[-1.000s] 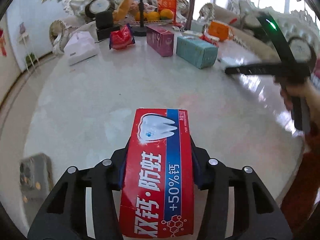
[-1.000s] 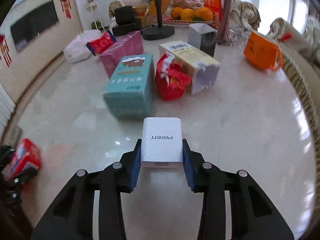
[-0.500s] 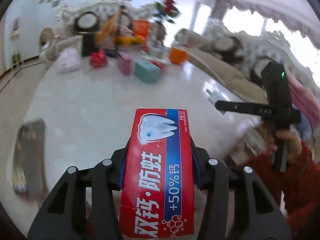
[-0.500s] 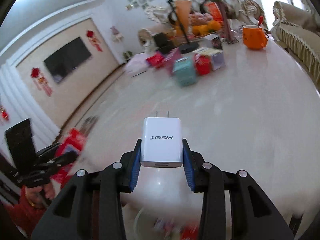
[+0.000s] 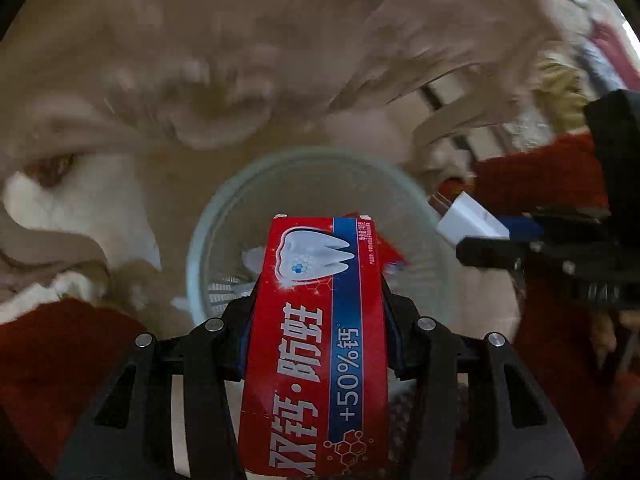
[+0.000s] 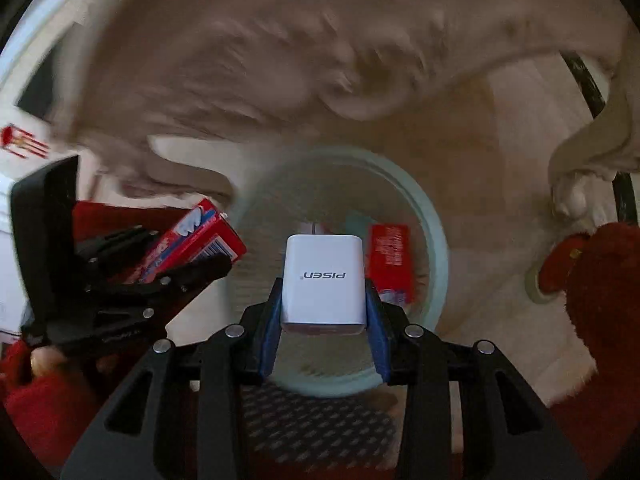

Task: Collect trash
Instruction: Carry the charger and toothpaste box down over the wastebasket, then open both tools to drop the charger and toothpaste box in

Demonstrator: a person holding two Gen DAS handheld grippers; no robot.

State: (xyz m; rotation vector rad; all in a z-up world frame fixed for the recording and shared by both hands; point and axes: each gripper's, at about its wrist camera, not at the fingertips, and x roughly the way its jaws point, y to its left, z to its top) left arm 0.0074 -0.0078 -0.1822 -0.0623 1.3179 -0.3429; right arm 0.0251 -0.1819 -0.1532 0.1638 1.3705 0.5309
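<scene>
My left gripper (image 5: 316, 300) is shut on a red toothpaste box (image 5: 316, 320) with a white tooth printed on it. It points down over a pale green round waste bin (image 5: 200, 248) on the floor. The same box (image 6: 200, 244) shows at the left of the right wrist view. A white PISEN charger plug (image 6: 323, 280) is pinched in my right gripper (image 6: 323, 300), above the bin's rim (image 6: 436, 248). A red box (image 6: 389, 256) lies inside the bin. The charger (image 5: 468, 220) also appears at the bin's right edge in the left wrist view.
The carved underside of the table (image 5: 240, 60) arches over the bin, blurred. Red sleeves (image 5: 52, 352) and a red slipper (image 6: 564, 264) frame the bin on both sides. Pale floor (image 6: 500, 160) surrounds it.
Both grippers swung down off the tabletop and now point into the floor bin, still gripping the toothpaste box and the charger. The table's objects have left view.
</scene>
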